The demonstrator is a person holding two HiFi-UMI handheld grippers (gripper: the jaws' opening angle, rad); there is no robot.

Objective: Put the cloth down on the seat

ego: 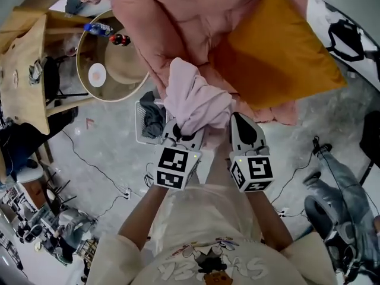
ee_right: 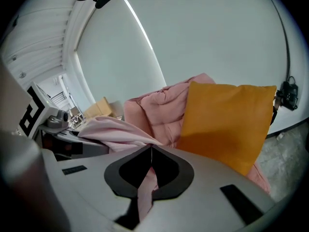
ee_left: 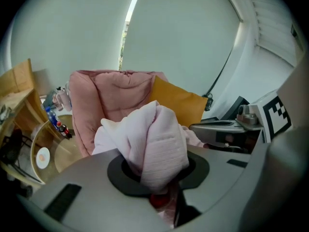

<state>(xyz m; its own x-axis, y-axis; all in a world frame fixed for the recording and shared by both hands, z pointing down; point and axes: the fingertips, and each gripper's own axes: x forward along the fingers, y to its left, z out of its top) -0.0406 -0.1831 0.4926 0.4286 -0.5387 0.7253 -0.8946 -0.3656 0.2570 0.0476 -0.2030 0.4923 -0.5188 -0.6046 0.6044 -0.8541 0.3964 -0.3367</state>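
Pale pink cloth [ego: 196, 103] bunched in the air at the front edge of a pink padded seat [ego: 178, 22], near an orange cushion [ego: 279, 52]. Left gripper [ego: 181, 136] clamped on a thick wad of it; right gripper [ego: 244, 132] pinched closed on a thin edge. Probable risks: thin edge slipping free early, or, if let go too near the front edge, sliding to the floor.
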